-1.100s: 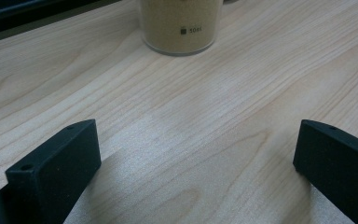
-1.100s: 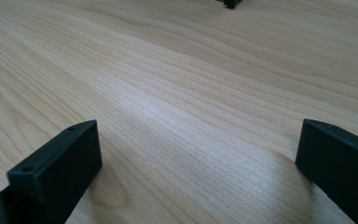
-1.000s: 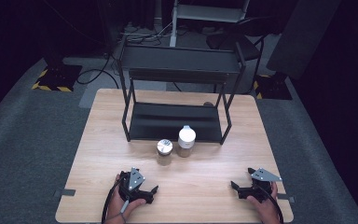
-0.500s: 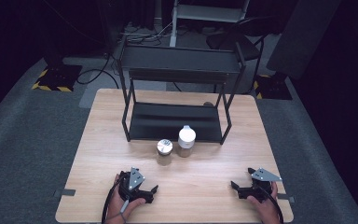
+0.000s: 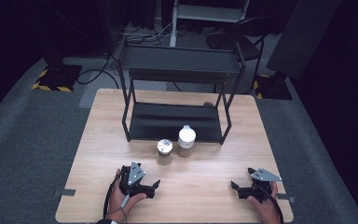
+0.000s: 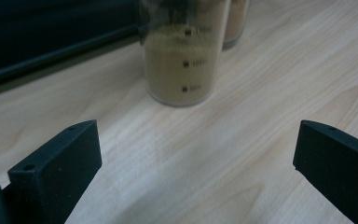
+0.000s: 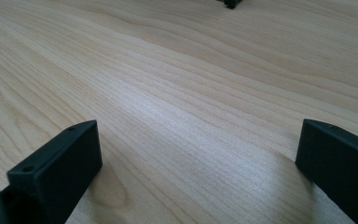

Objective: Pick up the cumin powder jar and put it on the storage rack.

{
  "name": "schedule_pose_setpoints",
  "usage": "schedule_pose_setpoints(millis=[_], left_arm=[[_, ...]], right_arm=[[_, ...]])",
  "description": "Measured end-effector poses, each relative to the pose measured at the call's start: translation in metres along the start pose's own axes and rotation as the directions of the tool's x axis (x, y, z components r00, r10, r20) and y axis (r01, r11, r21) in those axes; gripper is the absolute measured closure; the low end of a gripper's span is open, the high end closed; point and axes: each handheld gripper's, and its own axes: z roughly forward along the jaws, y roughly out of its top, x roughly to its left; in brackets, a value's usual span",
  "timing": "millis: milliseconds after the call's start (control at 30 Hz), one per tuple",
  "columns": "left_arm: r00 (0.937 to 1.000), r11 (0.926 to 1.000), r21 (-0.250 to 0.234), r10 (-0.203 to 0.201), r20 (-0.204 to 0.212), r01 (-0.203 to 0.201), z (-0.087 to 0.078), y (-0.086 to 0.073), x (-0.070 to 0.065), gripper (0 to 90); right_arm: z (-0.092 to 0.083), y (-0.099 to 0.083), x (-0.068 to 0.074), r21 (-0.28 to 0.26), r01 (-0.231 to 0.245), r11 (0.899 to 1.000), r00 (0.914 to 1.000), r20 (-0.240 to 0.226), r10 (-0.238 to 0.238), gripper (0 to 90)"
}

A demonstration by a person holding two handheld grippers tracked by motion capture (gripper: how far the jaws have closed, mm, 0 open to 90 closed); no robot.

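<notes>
Two clear jars of tan powder stand side by side on the wooden table, just in front of a black two-tier rack. The shorter jar has a silver lid; the taller jar has a white lid. My left gripper rests near the table's front edge, open, with its jaws toward the jars. In the left gripper view the nearer jar stands ahead between the wide-apart jaws, the second jar behind it. My right gripper lies open at the front right over bare wood.
The rack's lower shelf lies behind the jars and its upper shelf overhangs them. Cables and a chair lie on the floor beyond the table. Bare wood spreads between the two grippers.
</notes>
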Motion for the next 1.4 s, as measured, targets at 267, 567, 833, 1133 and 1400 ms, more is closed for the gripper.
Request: schedule_pose_setpoints(millis=[267,567,833,1133,1400], left_arm=[[0.9994,0.9993,-0.036,-0.006,0.035,0.007,0.008,0.018,0.01,0.4],[0.9996,0.999,-0.043,-0.013,0.024,0.014,0.027,0.038,0.018,0.4],[0.9978,0.9982,-0.054,-0.024,0.061,0.027,0.042,0.053,0.027,0.4],[0.9931,0.9959,-0.05,-0.07,0.094,0.075,0.06,0.061,0.034,1.1],[0.996,0.9967,-0.067,-0.042,0.079,0.047,0.068,0.056,0.036,14.5]], right_arm=[[0.0,0.0,-0.001,-0.001,0.005,1.0,1.0,-0.005,-0.005,0.1],[0.0,0.0,-0.001,-0.001,0.007,1.0,0.9999,-0.009,-0.007,0.1],[0.0,0.0,-0.002,0.001,0.01,1.0,0.9998,-0.018,-0.01,0.1],[0.0,0.0,-0.003,0.001,0.014,1.0,0.9996,-0.024,-0.014,0.1],[-0.001,0.0,-0.003,0.0,0.016,1.0,0.9995,-0.027,-0.016,0.1]])
